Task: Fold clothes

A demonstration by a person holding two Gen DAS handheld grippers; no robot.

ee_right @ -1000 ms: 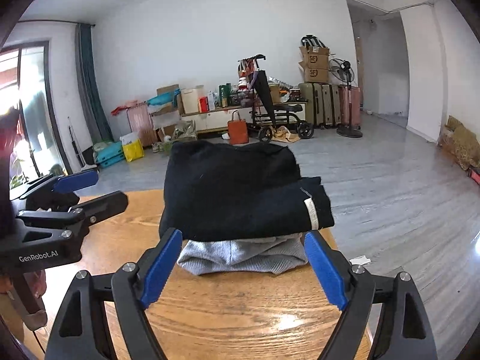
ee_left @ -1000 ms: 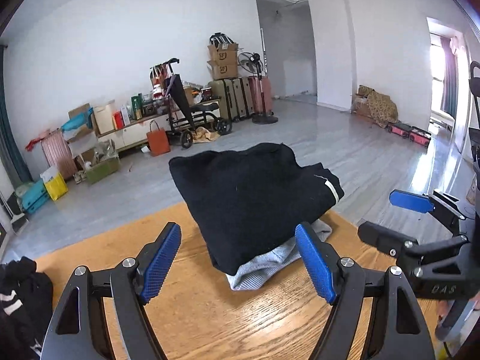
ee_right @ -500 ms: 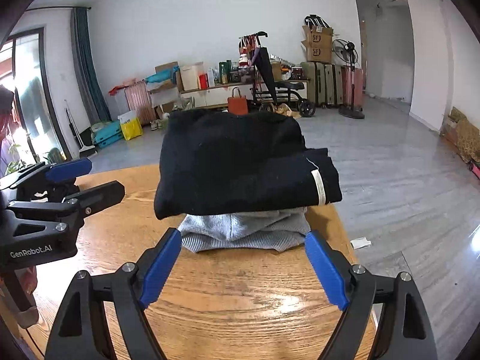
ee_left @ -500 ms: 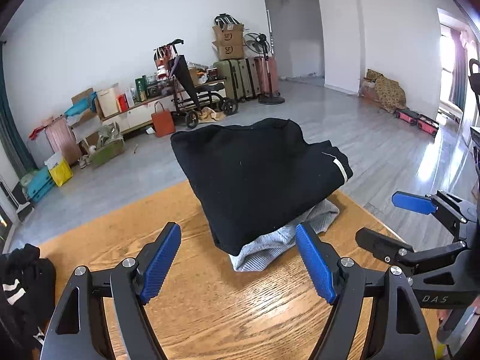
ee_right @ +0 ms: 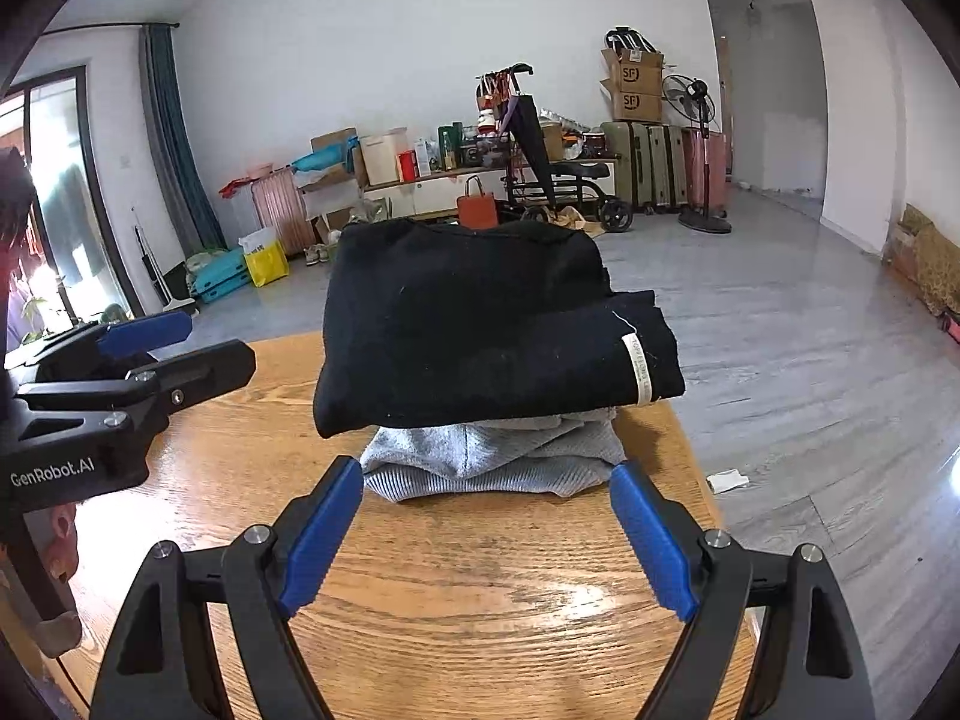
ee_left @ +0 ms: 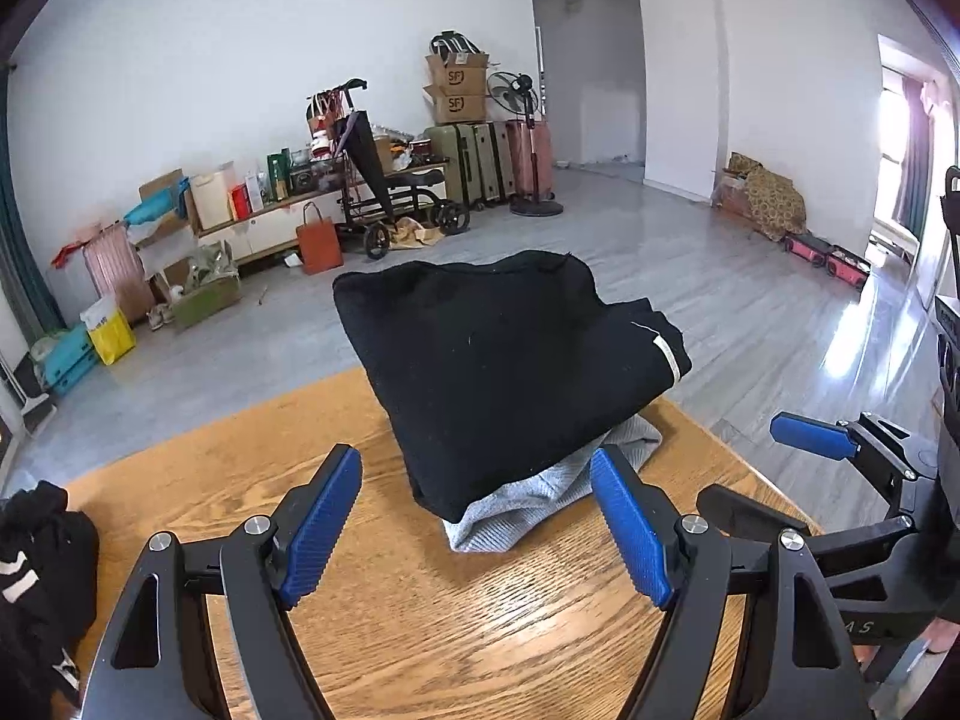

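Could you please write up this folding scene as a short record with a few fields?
surface: wooden table
stack top: folded black garment, pale label at its right edge
stack bottom: folded grey garment, partly covered by the black one
other clothing: dark bundle at the table's left edge in the left wrist view
left claw: open, empty, short of the stack
right claw: open, empty, short of the stack
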